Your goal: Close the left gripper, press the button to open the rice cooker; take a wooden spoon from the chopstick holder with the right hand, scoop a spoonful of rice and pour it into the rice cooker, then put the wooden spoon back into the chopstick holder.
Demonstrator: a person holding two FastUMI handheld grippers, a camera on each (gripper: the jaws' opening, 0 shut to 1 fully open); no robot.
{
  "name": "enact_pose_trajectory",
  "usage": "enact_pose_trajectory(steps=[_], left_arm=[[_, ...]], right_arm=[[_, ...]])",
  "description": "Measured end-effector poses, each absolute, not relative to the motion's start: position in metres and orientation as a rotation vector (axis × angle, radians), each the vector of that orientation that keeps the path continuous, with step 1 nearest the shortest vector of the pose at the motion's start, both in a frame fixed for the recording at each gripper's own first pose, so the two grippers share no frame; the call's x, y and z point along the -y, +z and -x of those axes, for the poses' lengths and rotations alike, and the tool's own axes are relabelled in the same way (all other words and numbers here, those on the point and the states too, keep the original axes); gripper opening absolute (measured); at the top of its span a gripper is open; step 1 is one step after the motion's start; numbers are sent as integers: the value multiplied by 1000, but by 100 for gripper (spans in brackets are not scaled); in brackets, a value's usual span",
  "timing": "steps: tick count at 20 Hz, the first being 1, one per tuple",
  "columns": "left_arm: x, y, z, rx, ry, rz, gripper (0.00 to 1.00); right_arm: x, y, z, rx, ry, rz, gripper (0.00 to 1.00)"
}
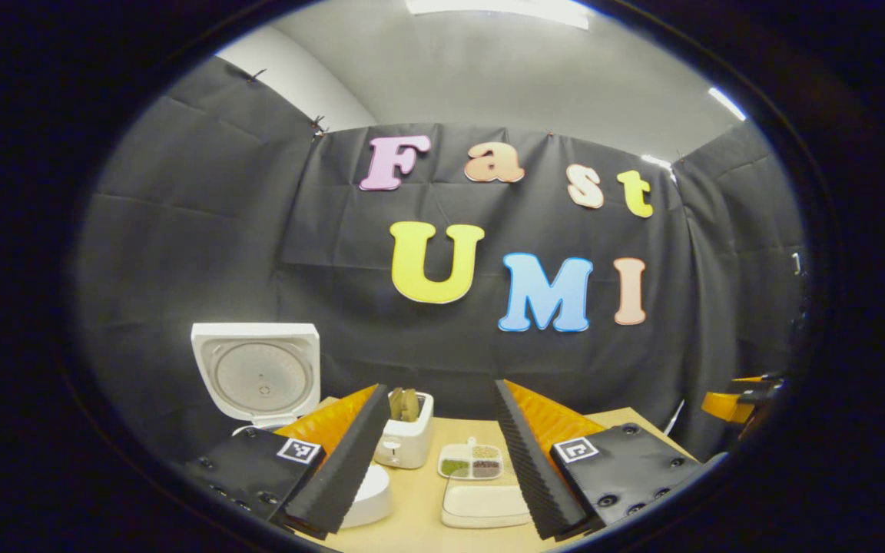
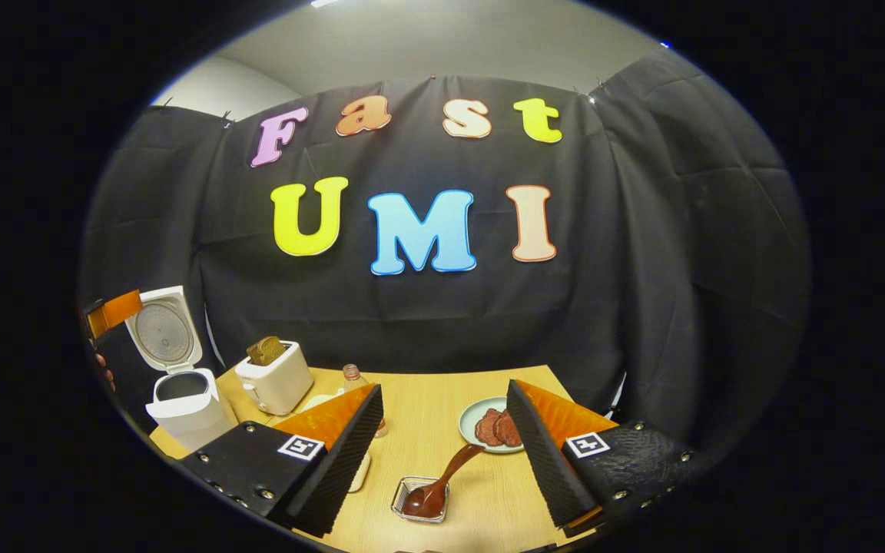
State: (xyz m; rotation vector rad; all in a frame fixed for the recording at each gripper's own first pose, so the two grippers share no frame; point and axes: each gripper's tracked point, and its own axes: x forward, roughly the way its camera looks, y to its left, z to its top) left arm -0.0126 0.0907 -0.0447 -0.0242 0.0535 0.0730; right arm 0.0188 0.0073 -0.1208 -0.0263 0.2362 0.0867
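My right tongs point(image 2: 442, 453) are apart and empty, hovering over the bench point(image 2: 481, 491). Wooden spoon point(image 2: 442, 480) lies just ahead between the fingers, bowl end in the small wire chopstick holder point(image 2: 421, 499). My left tongs point(image 1: 439, 453) are apart too, holding nothing. Rice cooker point(image 2: 181, 403) sits at the far left with lid point(image 2: 162, 334) up, so the button step looks done. Left to do: grab spoon, scoop from the divided grain tray point(image 1: 471, 461), pour, return spoon.
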Motion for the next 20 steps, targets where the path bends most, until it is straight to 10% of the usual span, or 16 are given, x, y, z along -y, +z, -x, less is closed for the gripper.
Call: enact_pose_trajectory(steps=[20], left_arm=[[-7, -83, 5, -170, 37, 23, 100]], right_arm=[[24, -327, -107, -678, 85, -120, 99]])
